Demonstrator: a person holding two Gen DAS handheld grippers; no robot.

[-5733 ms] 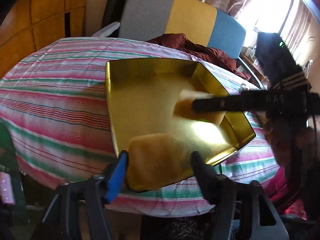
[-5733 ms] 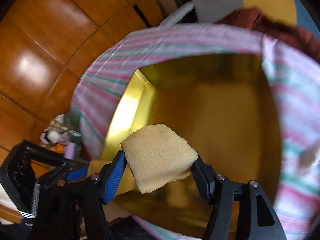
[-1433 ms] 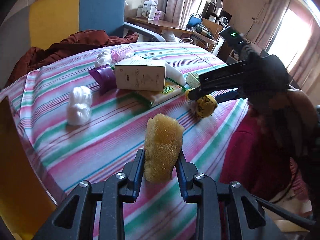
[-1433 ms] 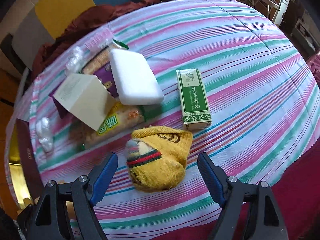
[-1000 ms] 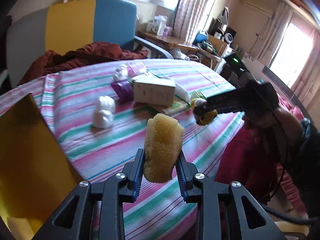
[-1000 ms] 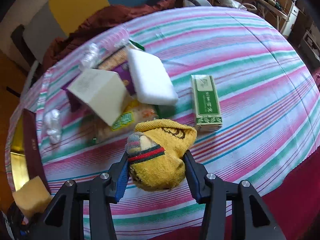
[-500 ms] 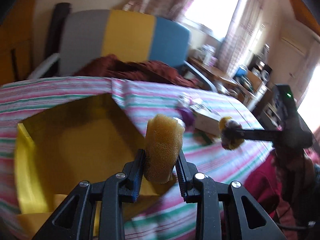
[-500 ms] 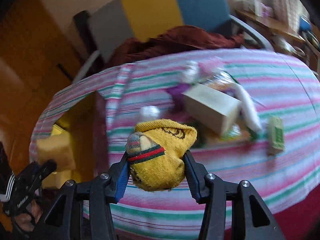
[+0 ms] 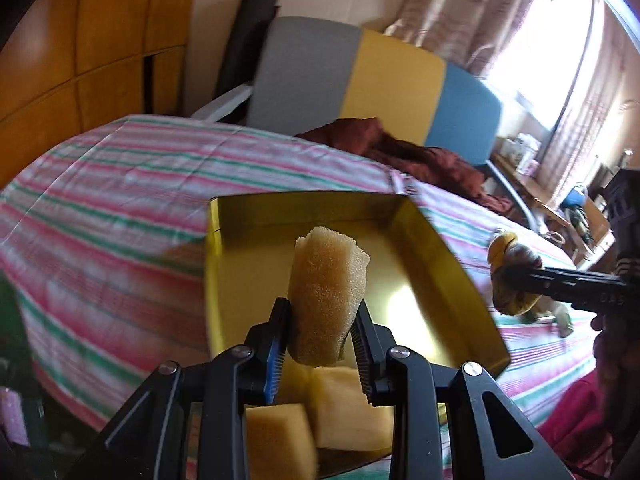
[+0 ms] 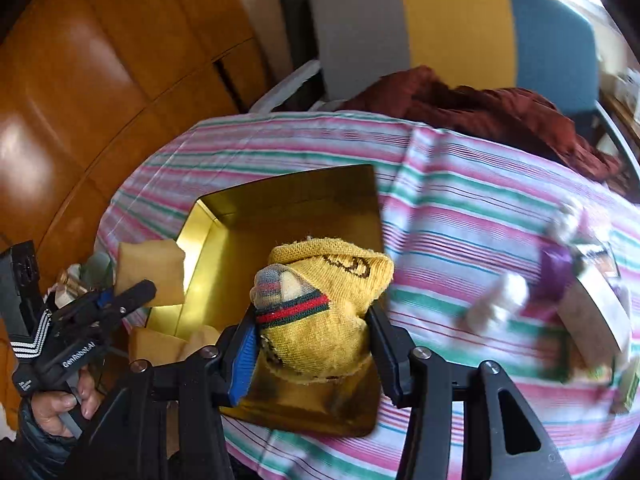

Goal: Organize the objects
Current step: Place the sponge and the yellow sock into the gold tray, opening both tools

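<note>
A gold box lies open on the striped table. My left gripper is shut on a yellow sponge and holds it upright above the box's near end. Two more sponges lie in the box below it. My right gripper is shut on a rolled yellow sock with a red and green band, held over the gold box. In the right wrist view the left gripper and its sponge show at the left. In the left wrist view the sock shows at the right.
The striped tablecloth covers the round table. A grey, yellow and blue chair with a dark red cloth stands behind. A white lump, a purple item and a carton lie on the table at right.
Both grippers have swung from the pile of objects back over the gold box, each keeping its load. The sponge and the sock now hang above the box.
</note>
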